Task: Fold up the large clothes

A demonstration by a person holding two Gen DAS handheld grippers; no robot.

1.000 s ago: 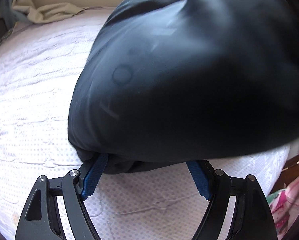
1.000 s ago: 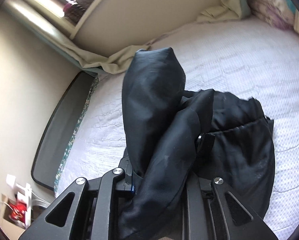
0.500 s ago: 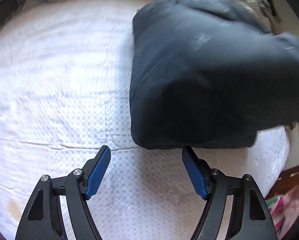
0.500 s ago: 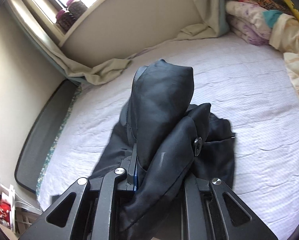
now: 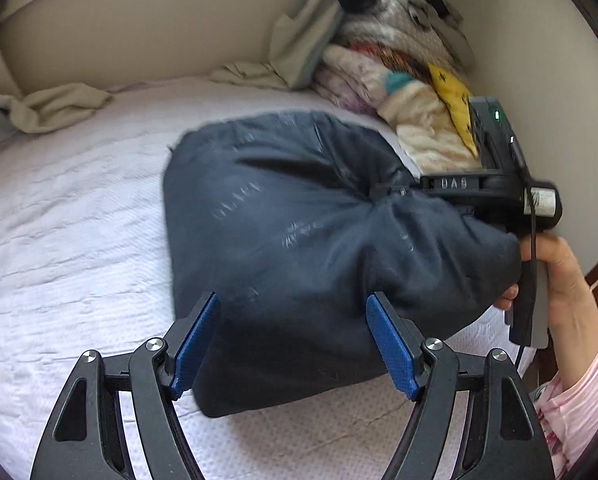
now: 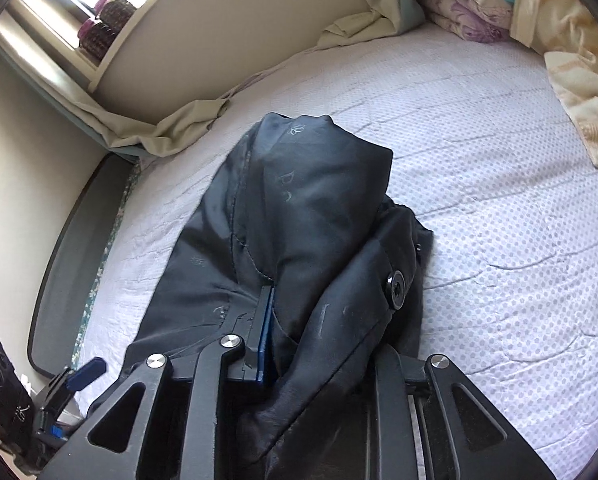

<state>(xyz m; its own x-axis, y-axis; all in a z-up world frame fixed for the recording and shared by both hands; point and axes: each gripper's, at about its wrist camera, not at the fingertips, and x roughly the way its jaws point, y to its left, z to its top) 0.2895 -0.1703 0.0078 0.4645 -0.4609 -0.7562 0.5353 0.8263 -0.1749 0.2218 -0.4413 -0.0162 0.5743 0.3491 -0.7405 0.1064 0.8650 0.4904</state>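
Note:
A dark navy jacket (image 5: 299,240) lies bunched on the white dotted bed cover (image 5: 59,240). My left gripper (image 5: 293,344) is open and empty, its blue pads on either side of the jacket's near edge. My right gripper (image 6: 323,340) is shut on a thick fold of the jacket (image 6: 299,208), which drapes over its fingers and hides the right fingertip. In the left wrist view the right gripper (image 5: 403,192) enters from the right with the cloth gathered around it, held by a hand (image 5: 559,280).
A pile of folded bedding (image 5: 399,80) sits at the far right corner by the wall. A beige curtain (image 5: 51,104) trails onto the bed's far edge. A dark footboard (image 6: 71,264) borders the bed's left side. A window sill with pots (image 6: 107,20) is above.
The left gripper let go of the jacket and now stands open at its near edge. The right gripper kept its hold while the jacket settled lower onto the bed.

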